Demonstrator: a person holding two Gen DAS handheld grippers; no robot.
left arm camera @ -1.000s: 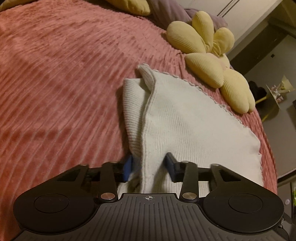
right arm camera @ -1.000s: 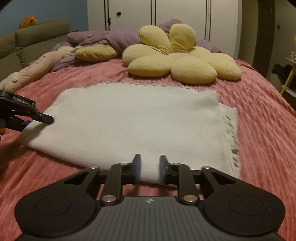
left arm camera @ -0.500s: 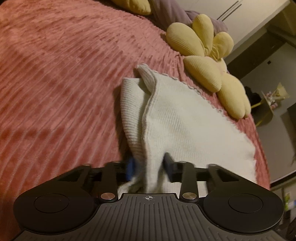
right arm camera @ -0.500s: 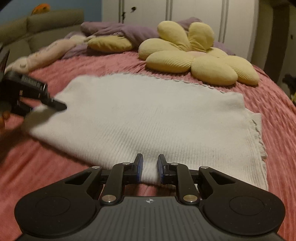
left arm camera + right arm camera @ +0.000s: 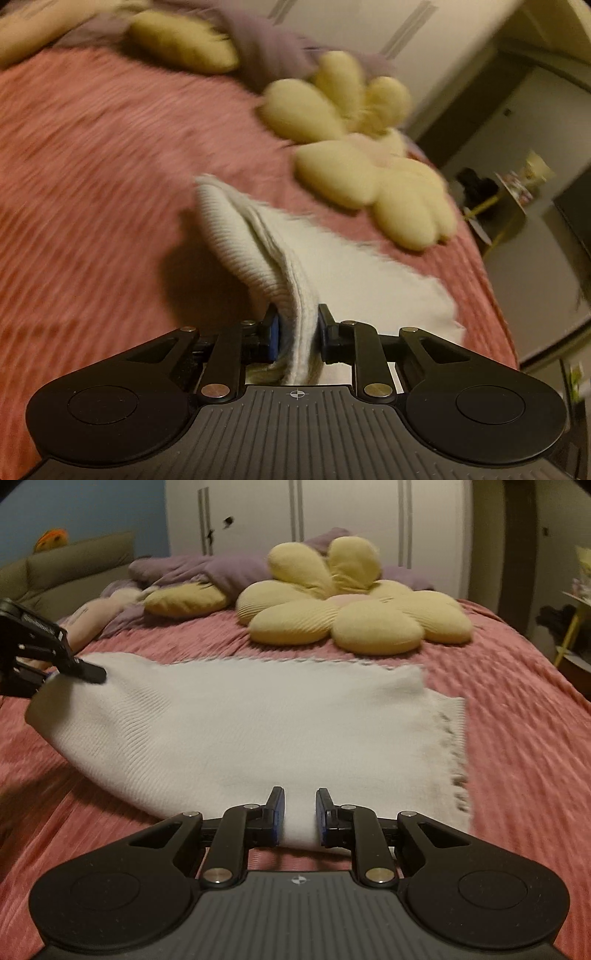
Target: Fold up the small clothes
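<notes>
Already both grippers have the white knit garment point(image 5: 251, 731): left gripper point(image 5: 297, 325) fingers closing on its lifted corner, right gripper point(image 5: 298, 812) fingers clamped on the near edge, over the pink bedspread point(image 5: 517, 716).

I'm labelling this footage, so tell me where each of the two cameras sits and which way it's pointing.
Left wrist: on the left tongs, looking down over the bed; its closing jaws pinch the cloth; no body shows.
Right wrist: on the right tongs, facing the wardrobe; its jaws grip the cloth's near edge; the left tongs show at left.
Shared: cloth, flower cushion, bed.
</notes>
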